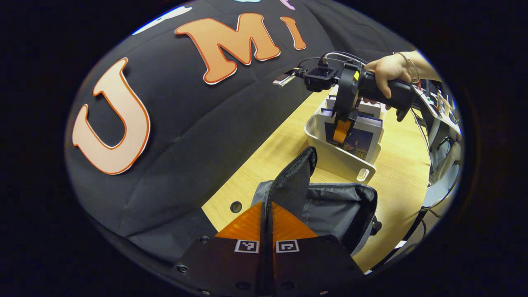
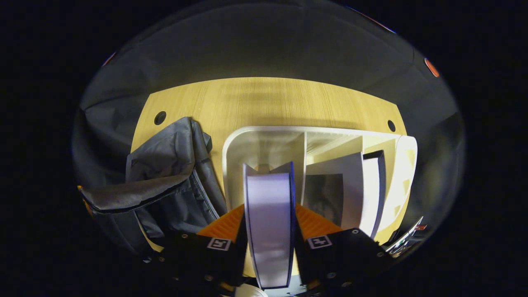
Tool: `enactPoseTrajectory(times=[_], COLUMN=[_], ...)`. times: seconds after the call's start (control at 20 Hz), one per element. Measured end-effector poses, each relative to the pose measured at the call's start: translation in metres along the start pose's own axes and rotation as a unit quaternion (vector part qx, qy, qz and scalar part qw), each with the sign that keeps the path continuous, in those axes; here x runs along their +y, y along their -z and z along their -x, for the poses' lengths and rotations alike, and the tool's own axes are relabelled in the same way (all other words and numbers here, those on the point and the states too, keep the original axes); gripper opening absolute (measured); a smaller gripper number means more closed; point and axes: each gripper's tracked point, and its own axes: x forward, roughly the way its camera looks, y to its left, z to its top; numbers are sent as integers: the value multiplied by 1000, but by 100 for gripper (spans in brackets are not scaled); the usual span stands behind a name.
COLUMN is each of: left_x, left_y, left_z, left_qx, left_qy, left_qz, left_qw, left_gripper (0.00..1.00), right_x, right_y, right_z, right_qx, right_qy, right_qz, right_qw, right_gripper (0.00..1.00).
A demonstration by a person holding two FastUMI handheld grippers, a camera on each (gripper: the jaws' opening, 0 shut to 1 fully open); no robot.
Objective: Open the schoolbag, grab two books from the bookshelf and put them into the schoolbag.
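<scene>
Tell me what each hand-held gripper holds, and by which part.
The left hand-held gripper pinches the schoolbag's zippered flap edge. The right hand-held gripper clamps a book by its upper edge, above the white bookshelf.

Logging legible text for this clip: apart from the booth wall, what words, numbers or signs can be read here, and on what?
No text can be read.
square markers on the left claw: coded patterns, no words.
marker squares on the right claw: the same.
book between the right claw's fingers: plain edge, no print seen.
other books in the bookshelf: covers too blurred to read.
</scene>
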Motion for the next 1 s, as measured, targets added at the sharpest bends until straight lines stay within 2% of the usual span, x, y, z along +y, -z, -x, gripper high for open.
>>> enactPoseTrajectory(times=[0.05,0.1,0.15,0.3,0.6,0.9,1.0], left_x=[-1,-1,-2,-4,-6,-10,-14], left_y=[0,0,-1,-1,0,1,0], left_z=[-1,-1,-1,0,3,0,1], left_qx=[0,0,-1,-3,-16,-20,-17], left_qy=[1,3,3,8,15,25,31], left_qz=[0,0,0,-2,-13,-29,-31], left_qw=[1000,1000,1000,1000,1000,999,999], left_gripper=[1,1,1,1,1,1,1], right_x=[-1,-1,1,8,-6,-14,-14], right_y=[0,0,1,-4,-16,15,33], right_z=[-1,3,9,41,130,225,245], right_qx=[-2,-5,-9,-23,-105,-196,-217], right_qy=[4,6,4,-10,18,-7,-33], right_qz=[1,2,-2,-20,-37,-109,-142], right_qw=[1000,1000,1000,999,994,974,965], right_gripper=[42,31,40,40,39,39,39])
